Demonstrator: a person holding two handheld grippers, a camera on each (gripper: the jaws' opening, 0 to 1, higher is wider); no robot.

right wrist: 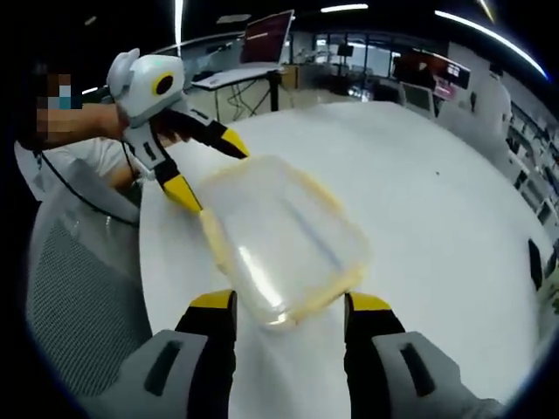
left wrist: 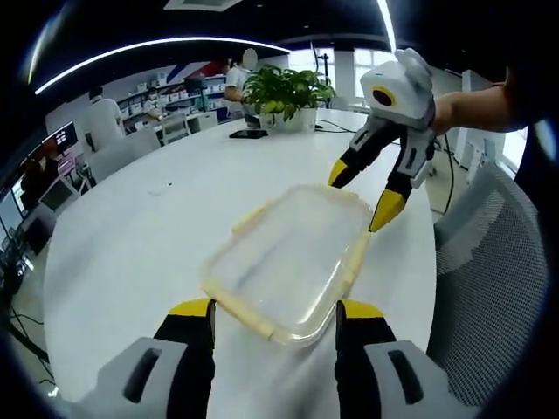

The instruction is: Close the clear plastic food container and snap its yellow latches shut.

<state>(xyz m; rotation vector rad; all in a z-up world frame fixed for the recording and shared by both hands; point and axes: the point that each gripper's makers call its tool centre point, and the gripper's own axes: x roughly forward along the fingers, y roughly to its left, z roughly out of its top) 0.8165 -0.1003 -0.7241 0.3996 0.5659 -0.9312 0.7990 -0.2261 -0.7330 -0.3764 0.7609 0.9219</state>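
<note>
both grippers' jaws spread beside container (left wrist: 293, 262); potted plant (left wrist: 286, 94) behind, left gripper view.

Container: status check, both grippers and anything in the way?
Left gripper open, right gripper open, each at one end of the container, no grip. Lid on. Latch state unclear. White table around it bare, potted plant far off.

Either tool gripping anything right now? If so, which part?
Nothing held. Left tool and right tool are both open, one at each end of the clear container, jaws around its edges but not clamped.
</note>
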